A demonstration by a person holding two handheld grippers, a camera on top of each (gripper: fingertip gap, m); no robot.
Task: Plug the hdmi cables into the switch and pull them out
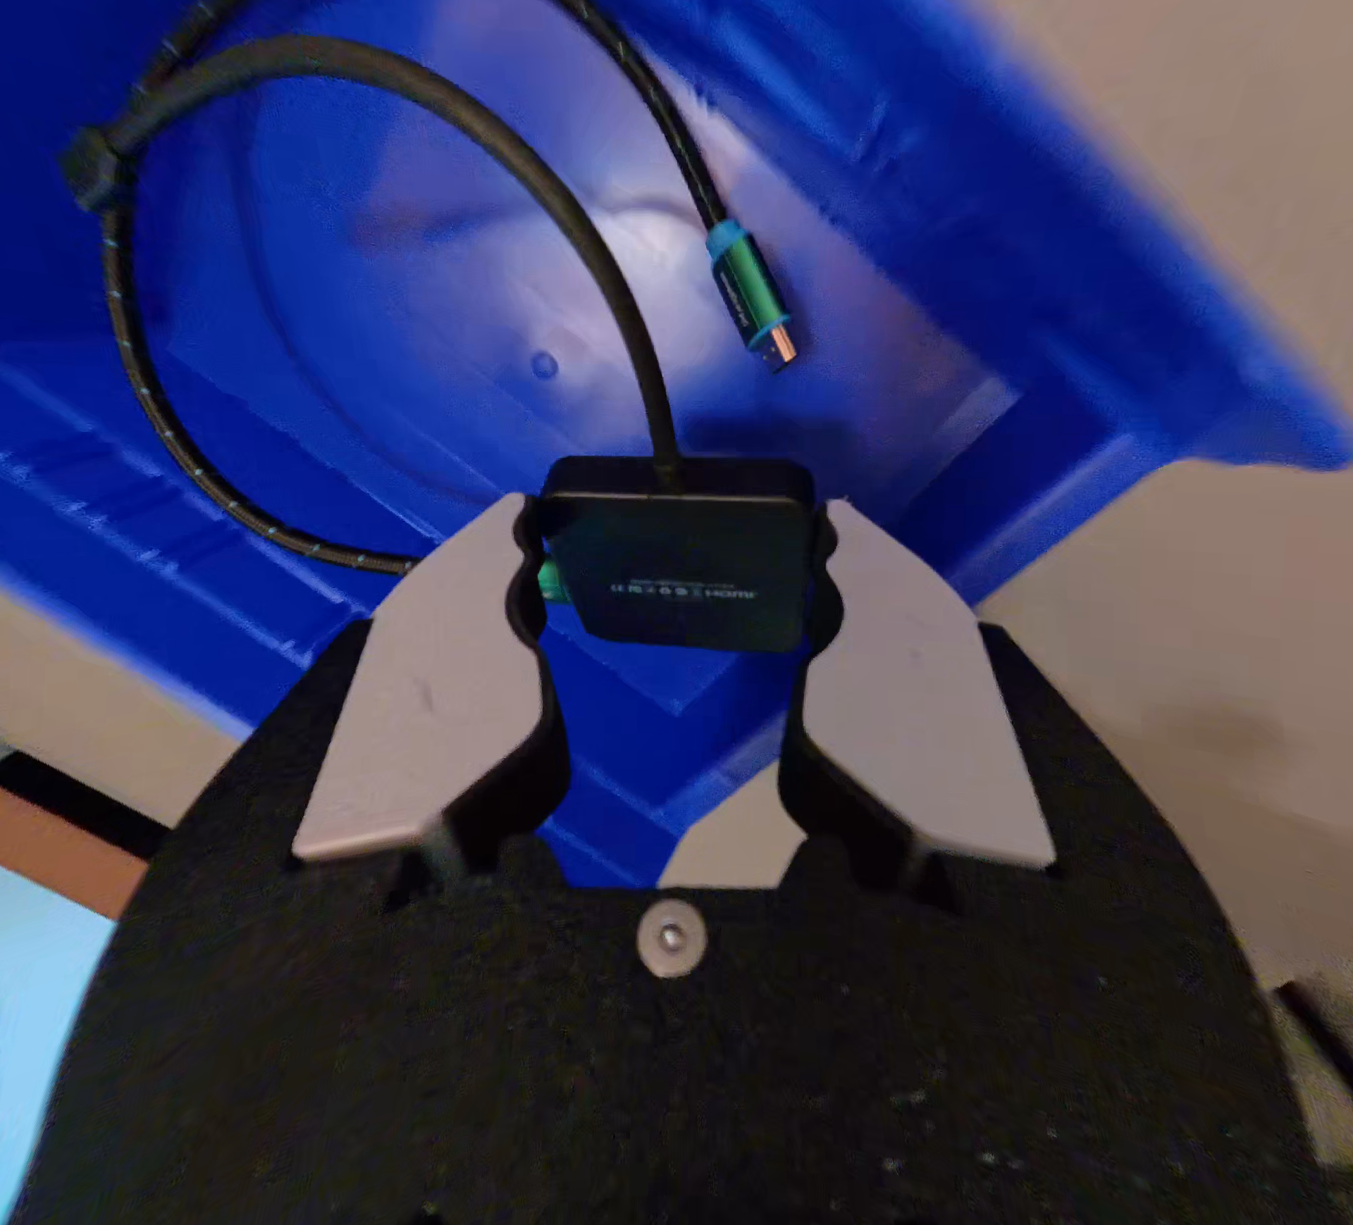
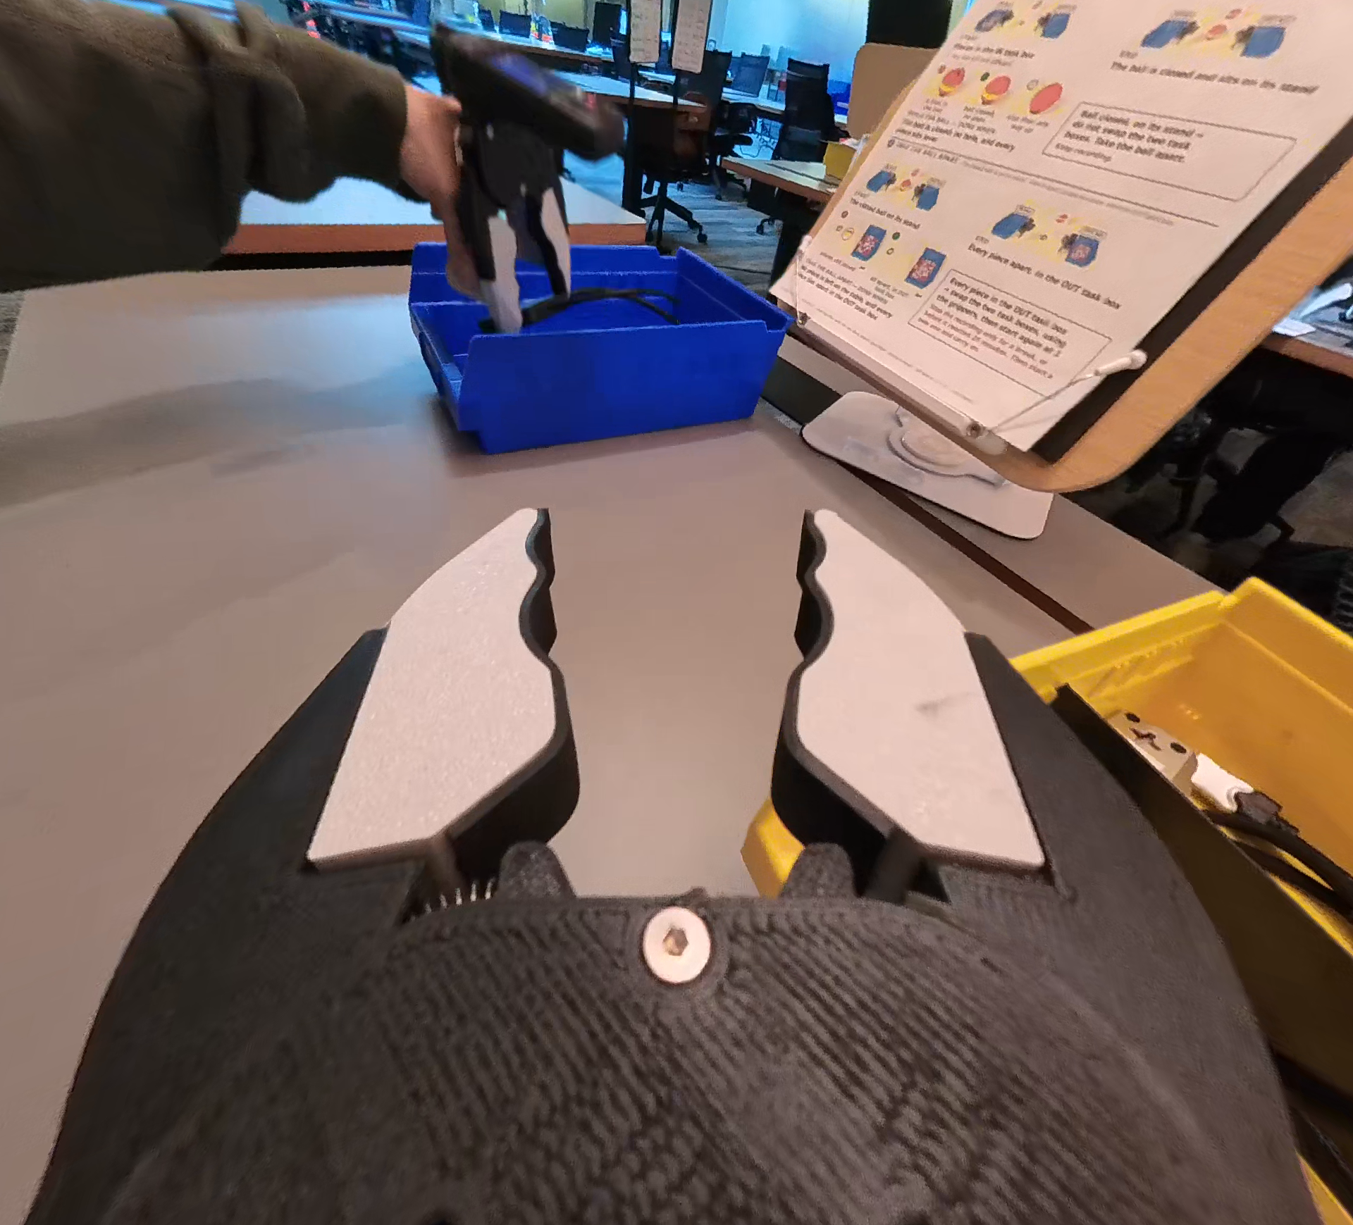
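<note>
Left gripper (image 1: 677, 531): black textured body with pale grey finger plates; the fingers are closed against both sides of a flat black square box, gripped near the tips.
Left gripper pose: seen from the right wrist view (image 2: 523, 304), it is pointed steeply downward.
Left hand (image 2: 432, 165): wrapped round the handle, the arm extended in an olive-green sleeve (image 2: 183, 121).
Right gripper (image 2: 673, 531): same build; fingers spread apart, nothing held between them, aimed forward and held low.

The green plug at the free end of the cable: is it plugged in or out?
Out. The green plug lies loose on the blue bin floor, its metal tip bare.
</note>
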